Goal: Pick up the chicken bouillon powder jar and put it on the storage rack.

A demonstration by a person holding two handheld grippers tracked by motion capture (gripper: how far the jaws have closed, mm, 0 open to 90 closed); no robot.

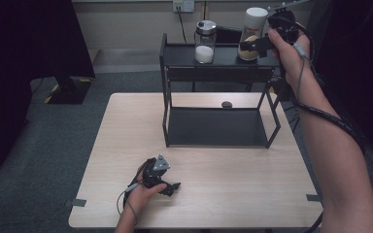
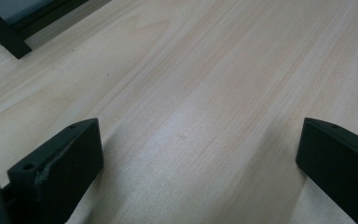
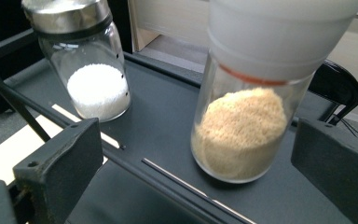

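A black two-tier rack (image 1: 175,51) stands at the back of the wooden table (image 1: 126,126). On its top shelf (image 3: 168,121) stand a glass shaker (image 1: 205,41) (image 3: 91,70) of white grains with a metal lid, and a white-capped jar (image 1: 253,34) (image 3: 251,112) of tan granules. My right gripper (image 1: 248,46) (image 3: 196,172) is open, held just in front of the tan jar, its jaws apart and not touching the glass. Near the table's front left my left gripper (image 1: 174,187) (image 2: 198,158) rests low over bare wood, open, nothing between its jaws.
A small dark object (image 1: 227,104) lies on the table behind the rack's lower shelf (image 1: 213,127). Strips of tape (image 1: 79,202) mark the table's front corners. A dark stand (image 1: 68,82) is on the floor at the back left. A wall socket (image 1: 183,6) sits behind the rack.
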